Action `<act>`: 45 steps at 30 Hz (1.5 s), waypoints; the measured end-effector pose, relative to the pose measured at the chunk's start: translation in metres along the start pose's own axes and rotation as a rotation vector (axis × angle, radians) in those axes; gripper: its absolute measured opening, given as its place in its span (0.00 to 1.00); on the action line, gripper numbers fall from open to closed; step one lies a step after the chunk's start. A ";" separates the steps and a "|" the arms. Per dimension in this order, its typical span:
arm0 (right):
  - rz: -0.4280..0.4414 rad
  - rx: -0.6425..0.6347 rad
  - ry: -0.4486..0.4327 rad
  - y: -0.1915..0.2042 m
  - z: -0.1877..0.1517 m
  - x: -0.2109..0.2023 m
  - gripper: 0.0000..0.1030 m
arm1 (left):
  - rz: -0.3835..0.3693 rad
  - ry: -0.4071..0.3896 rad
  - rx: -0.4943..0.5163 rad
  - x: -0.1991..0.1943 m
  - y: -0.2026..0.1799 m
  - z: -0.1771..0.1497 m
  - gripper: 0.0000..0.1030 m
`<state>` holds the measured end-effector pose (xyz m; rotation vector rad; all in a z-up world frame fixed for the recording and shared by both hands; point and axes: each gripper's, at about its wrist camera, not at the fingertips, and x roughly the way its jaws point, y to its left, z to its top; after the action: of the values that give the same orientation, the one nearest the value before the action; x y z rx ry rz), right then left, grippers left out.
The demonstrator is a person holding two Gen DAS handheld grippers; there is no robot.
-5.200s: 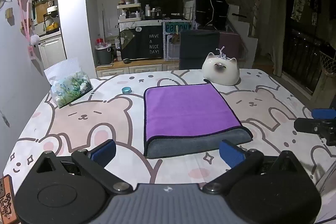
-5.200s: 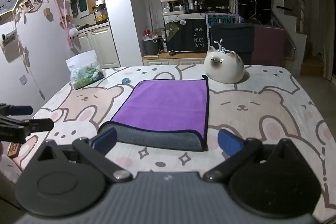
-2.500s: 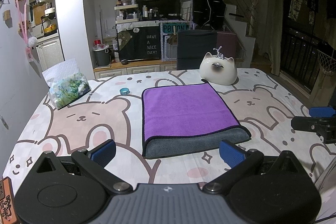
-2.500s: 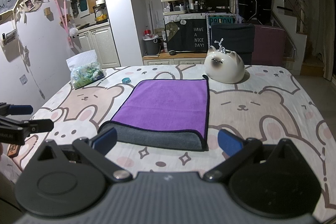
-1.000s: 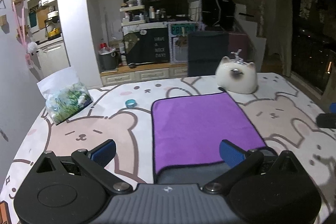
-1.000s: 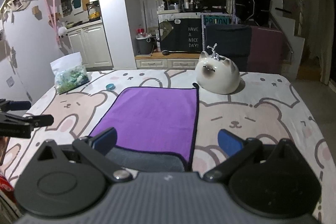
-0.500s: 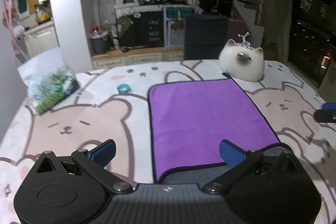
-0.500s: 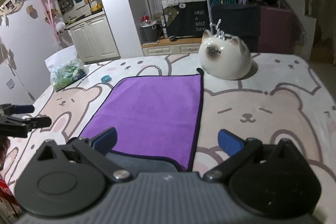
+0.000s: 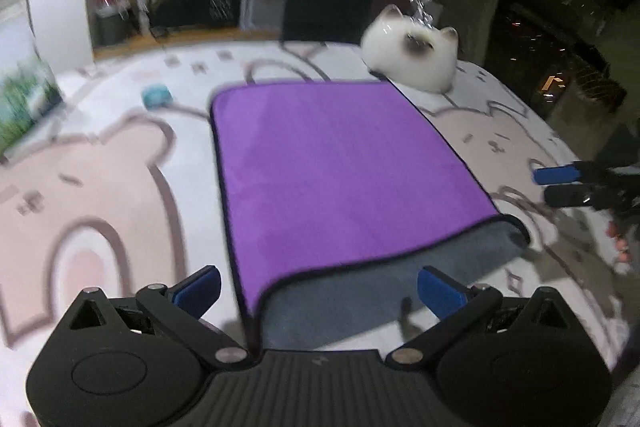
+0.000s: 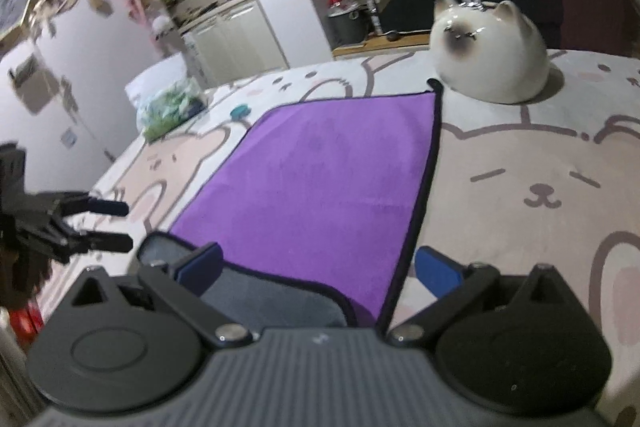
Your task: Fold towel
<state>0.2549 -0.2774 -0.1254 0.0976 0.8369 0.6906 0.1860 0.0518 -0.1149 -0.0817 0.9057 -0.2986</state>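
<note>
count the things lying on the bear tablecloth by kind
towel: 1
cat ornament: 1
plastic bag: 1
small teal cap: 1
total: 4

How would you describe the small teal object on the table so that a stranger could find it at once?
Start at the bear-print tablecloth and find the purple towel lying in its middle. Just beyond the towel's far left corner sits the small teal round object, between the towel and the green-printed bag. It is the smallest item there, and the only teal one.
</note>
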 end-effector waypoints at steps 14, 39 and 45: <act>0.057 0.036 0.176 -0.008 0.003 0.033 0.48 | -0.119 0.081 -0.195 0.016 0.039 0.004 0.76; 0.016 -0.033 0.313 -0.005 -0.010 0.046 0.07 | -0.046 0.203 -0.126 0.028 0.046 -0.008 0.11; 0.004 -0.042 0.312 -0.002 -0.009 0.045 0.05 | -0.021 0.168 -0.093 0.022 0.042 -0.004 0.04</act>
<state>0.2703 -0.2540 -0.1618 -0.0479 1.1208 0.7369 0.2050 0.0859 -0.1426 -0.1536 1.0866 -0.2859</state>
